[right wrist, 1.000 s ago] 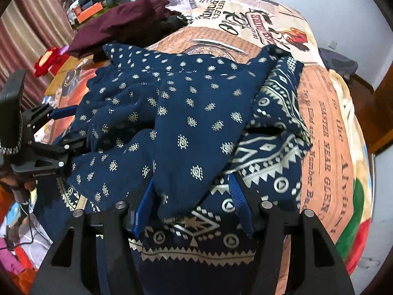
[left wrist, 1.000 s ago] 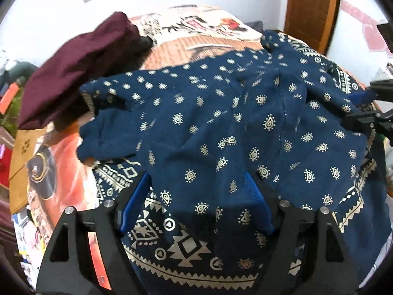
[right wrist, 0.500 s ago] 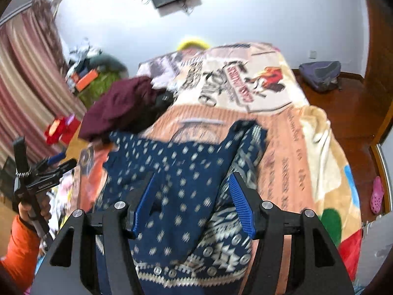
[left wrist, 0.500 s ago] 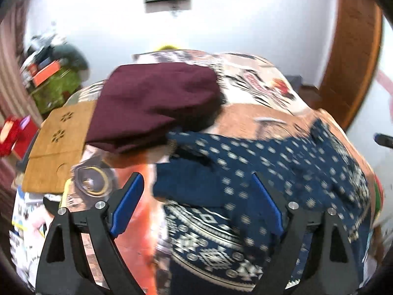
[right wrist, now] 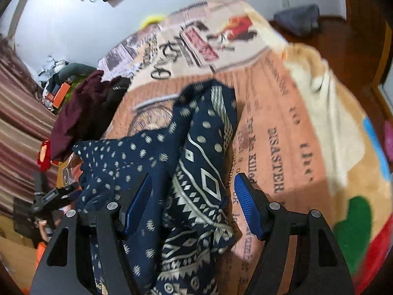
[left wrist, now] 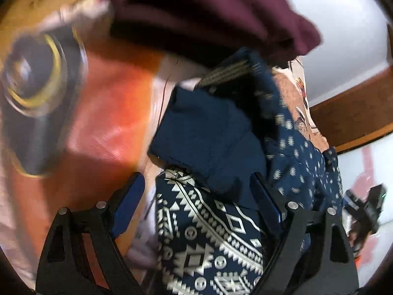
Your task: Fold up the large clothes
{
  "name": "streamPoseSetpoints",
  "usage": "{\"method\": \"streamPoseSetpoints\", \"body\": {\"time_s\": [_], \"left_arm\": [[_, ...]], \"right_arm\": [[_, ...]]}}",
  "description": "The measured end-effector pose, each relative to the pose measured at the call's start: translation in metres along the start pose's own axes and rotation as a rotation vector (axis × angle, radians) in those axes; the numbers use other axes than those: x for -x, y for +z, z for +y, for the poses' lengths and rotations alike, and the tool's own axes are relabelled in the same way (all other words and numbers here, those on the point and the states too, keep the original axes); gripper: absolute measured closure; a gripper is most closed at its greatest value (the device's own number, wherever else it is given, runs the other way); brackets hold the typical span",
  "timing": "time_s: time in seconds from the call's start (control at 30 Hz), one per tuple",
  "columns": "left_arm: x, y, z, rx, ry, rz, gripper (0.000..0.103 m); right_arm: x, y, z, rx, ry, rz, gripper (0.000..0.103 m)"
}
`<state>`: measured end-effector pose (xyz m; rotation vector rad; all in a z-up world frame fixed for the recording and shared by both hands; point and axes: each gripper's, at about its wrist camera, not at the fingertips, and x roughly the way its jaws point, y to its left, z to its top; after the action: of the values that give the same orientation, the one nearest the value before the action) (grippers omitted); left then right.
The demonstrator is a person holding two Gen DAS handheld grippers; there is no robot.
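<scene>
On the bed (right wrist: 289, 127), both hand-held grippers hang over the blue garment (right wrist: 196, 147), left (left wrist: 199, 204) wide, right (right wrist: 194, 196) opening, likely seeking edges to fold.

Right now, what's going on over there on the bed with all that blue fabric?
A person is folding a large navy patterned garment spread on a bed covered with a newspaper-print blanket. The left gripper is open above the garment's plain blue folded edge, gripping nothing. The right gripper has its jaws opening, with the garment's patterned border lying between them but not pinched. A maroon garment sits in a heap beyond the blue one. The frames are blurred.
</scene>
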<state>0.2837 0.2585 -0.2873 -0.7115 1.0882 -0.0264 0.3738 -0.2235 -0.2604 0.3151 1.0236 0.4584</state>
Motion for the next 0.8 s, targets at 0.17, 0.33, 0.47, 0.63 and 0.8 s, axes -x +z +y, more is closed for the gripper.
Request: {"method": "streamPoseSetpoints", "body": {"time_s": [0.17, 0.33, 0.47, 0.63, 0.8], "left_arm": [[-0.014, 0.006, -0.013, -0.076, -0.054, -0.027, 0.016], [-0.030, 0.010, -0.033, -0.150, -0.007, -0.043, 0.041], [-0.028, 0.007, -0.051, -0.183, 0.020, -0.036, 0.079], [0.004, -0.003, -0.076, -0.206, 0.046, -0.107, 0.087], [0.052, -0.017, -0.110, -0.267, 0.071, -0.223, 0.089]], "right_arm": [[-0.016, 0.004, -0.002, -0.011, 0.076, 0.023, 0.037], [-0.029, 0.008, -0.005, -0.053, 0.081, 0.033, 0.070], [-0.030, 0.010, -0.001, -0.057, 0.098, 0.033, 0.083], [0.000, 0.019, 0.032, 0.053, 0.079, -0.066, 0.085], [0.035, 0.030, 0.074, 0.161, 0.107, -0.153, 0.086]]}}
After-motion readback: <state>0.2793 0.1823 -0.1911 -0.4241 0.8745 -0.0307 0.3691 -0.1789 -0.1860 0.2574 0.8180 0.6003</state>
